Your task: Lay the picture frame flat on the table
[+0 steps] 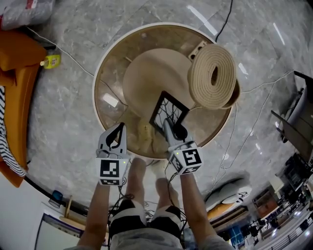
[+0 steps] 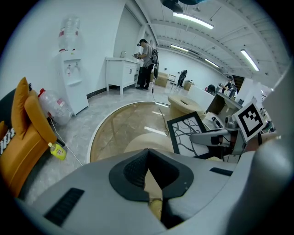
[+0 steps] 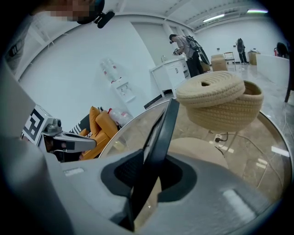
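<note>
Looking steeply down, we see at far left an orange cushioned seat point(image 1: 19, 68) on the grey marble floor. A small yellow plastic bottle point(image 1: 51, 61) lies just beside it. Above them, a clear plastic sack point(image 1: 22, 12) holds what look like empty clear bottles.

In the middle stands a round glass-topped table with a white rim point(image 1: 96, 80). A rounded beige base point(image 1: 146, 73) shows through the glass.

At the table's near edge, our grey left gripper point(image 1: 120, 126) hovers over the glass. Its jaws are pressed together with nothing between them.

Just to its right is the black rectangular picture frame point(image 1: 168, 113), which has a dark branch pattern on white. It is over the near right part of the table, tilted up on edge rather than lying flat. We cannot tell whether its lower edge touches the glass.

One side of the frame runs between the jaws of our grey right gripper point(image 1: 172, 129). In the right gripper view those jaws stand slightly apart. The frame leans against one pad, and a sliver of light shows between it and the other. The hold is loose, not a clamp.

Farthest right on the table, near the frame's far corner, sits a round basket of coiled cream rope point(image 1: 234, 95). A matching coiled rope lid point(image 1: 212, 75) lies askew across its mouth, leaving part of the rim showing. The lid hides whatever is inside the basket.
</note>
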`<control>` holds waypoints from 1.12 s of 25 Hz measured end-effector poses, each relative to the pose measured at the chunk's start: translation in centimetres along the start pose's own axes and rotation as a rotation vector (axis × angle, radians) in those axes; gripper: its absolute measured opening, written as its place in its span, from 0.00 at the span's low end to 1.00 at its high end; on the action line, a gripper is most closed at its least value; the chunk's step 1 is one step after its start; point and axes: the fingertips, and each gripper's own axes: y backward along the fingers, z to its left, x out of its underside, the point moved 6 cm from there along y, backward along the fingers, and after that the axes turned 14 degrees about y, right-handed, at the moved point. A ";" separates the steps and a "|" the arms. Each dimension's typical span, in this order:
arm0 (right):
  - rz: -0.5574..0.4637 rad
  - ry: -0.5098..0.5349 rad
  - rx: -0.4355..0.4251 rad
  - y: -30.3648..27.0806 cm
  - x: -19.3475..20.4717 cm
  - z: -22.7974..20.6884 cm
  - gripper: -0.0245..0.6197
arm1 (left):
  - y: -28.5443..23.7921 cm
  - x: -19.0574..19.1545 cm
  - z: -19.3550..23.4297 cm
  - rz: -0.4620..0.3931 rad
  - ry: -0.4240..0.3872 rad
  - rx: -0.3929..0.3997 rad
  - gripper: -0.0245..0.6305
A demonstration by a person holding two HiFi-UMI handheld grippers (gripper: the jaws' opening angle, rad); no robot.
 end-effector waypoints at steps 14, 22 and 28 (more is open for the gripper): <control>0.059 -0.049 0.020 -1.3 0.7 -1.4 0.23 | -0.1 -0.1 0.0 0.009 -0.001 -0.001 0.06; 0.094 -0.060 0.044 -1.5 1.0 -2.0 0.29 | 0.2 -0.6 0.0 0.004 0.005 -0.002 0.06; 0.140 -0.056 0.085 -1.8 1.4 -2.2 0.38 | 0.2 -0.5 0.2 0.008 0.009 -0.001 0.06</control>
